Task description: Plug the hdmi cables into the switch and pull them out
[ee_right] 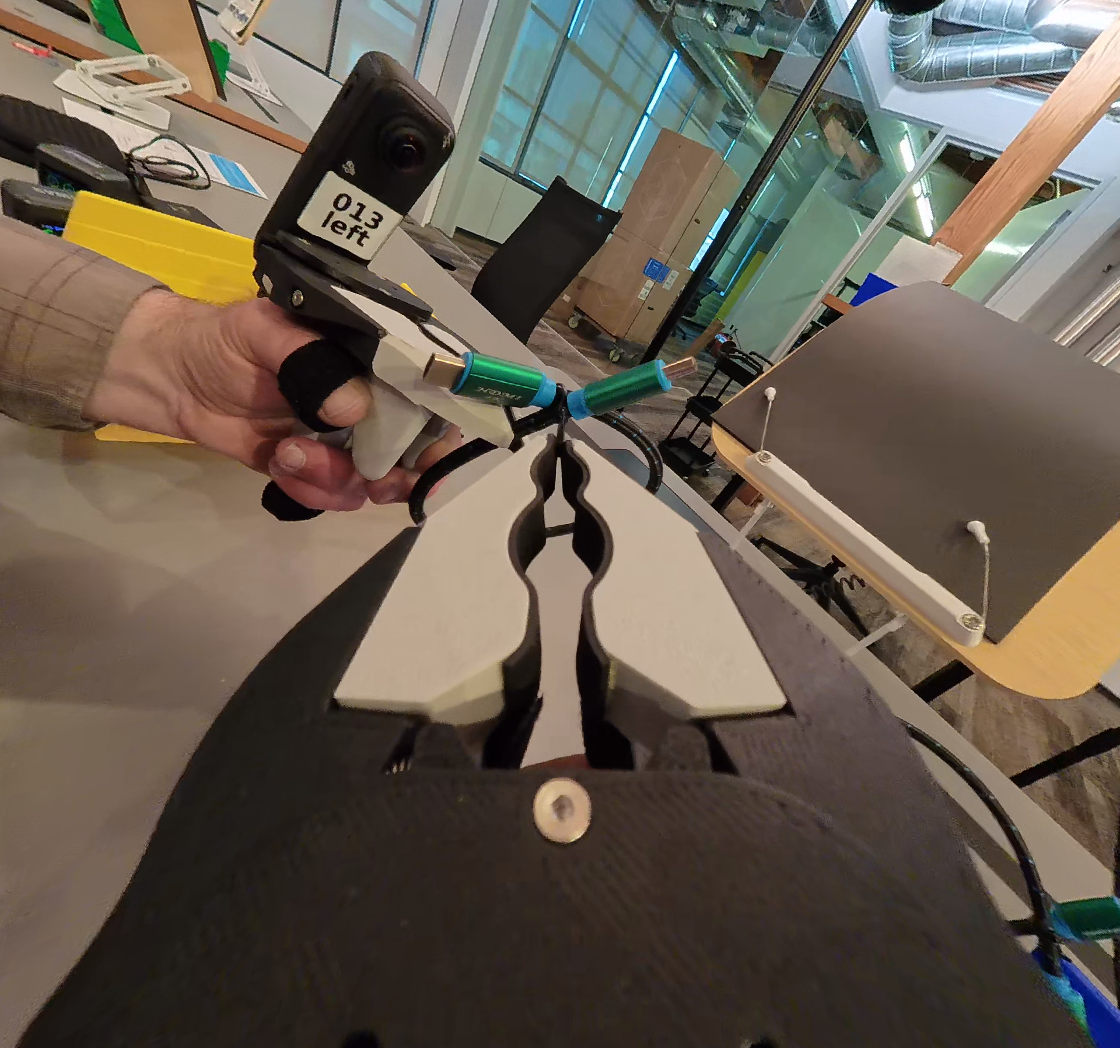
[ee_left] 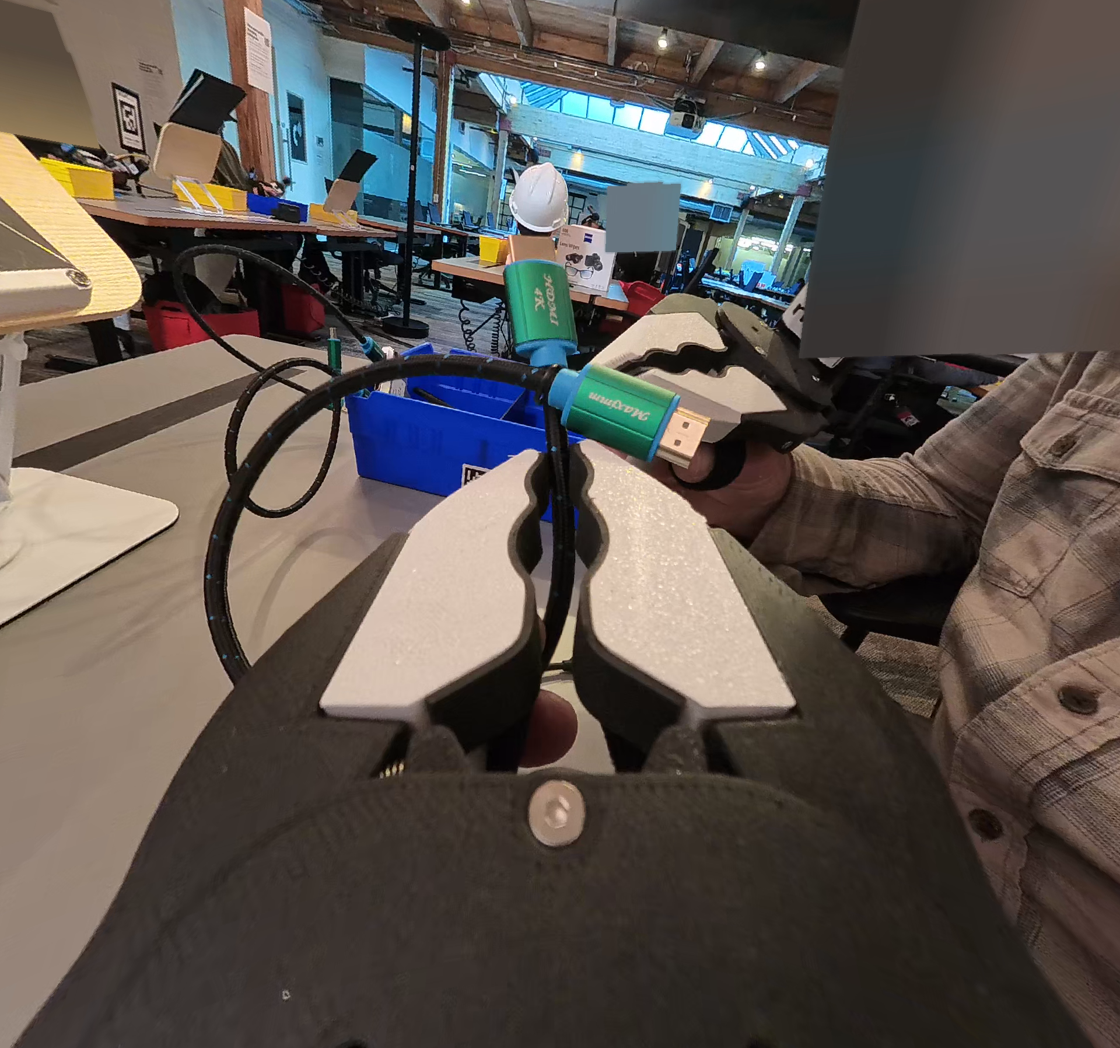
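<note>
My left gripper is shut on a black braided HDMI cable just below its plugs, held above the grey table. Two green plugs with blue collars stick out past its tips: one upright, one pointing right. Both plugs show in the right wrist view, with the left gripper beside them. My right gripper is shut at its tips on a thin black tie where the cables cross. It also shows in the left wrist view. No switch is visible.
A blue bin stands on the table behind the cable loop, with more green plug ends at its far side. A white stand base is at the left. A dark panel on a wooden stand is at the right, a yellow bin at the left. Only a small space, under 4 cm, lies between the two pairs of fingers.
</note>
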### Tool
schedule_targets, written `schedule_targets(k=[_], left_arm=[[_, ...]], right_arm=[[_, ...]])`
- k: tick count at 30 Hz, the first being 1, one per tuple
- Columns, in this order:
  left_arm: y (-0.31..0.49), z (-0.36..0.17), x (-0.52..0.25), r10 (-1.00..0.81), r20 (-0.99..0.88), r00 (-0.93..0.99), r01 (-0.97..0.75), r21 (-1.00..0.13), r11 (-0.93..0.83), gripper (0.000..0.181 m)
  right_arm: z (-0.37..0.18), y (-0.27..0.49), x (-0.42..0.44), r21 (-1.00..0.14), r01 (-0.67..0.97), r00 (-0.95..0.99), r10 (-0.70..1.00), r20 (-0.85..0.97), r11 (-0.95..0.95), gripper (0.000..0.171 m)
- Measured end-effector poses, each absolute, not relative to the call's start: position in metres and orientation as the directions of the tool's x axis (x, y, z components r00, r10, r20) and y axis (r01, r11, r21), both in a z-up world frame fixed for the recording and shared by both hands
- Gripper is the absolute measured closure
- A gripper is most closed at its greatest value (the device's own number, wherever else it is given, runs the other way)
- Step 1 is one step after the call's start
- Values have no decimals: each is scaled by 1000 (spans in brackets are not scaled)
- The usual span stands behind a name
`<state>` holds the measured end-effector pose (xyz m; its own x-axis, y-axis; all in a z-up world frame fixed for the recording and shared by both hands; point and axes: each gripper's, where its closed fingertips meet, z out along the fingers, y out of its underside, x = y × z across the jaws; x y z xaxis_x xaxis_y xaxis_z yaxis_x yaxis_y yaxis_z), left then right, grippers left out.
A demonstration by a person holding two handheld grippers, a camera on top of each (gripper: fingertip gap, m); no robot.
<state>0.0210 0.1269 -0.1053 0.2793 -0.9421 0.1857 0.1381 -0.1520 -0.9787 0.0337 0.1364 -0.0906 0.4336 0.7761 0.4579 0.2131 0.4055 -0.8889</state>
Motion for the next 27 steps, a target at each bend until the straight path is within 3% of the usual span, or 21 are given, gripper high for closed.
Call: schedule_targets(k=[16, 23, 27], left_arm=[[124, -104, 21, -949, 157, 273, 112, -985, -130, 176], [125, -101, 17, -950, 139, 281, 113, -987, -111, 176], [124, -97, 15, -952, 125, 279, 115, -989, -96, 176]], right_arm=[[-98, 141, 33, -893, 237, 431, 782, 449, 382, 171], [-91, 141, 39, -986, 35, 374, 913, 164, 162, 157], [-87, 136, 39, -991, -108, 228, 968, -105, -82, 152]])
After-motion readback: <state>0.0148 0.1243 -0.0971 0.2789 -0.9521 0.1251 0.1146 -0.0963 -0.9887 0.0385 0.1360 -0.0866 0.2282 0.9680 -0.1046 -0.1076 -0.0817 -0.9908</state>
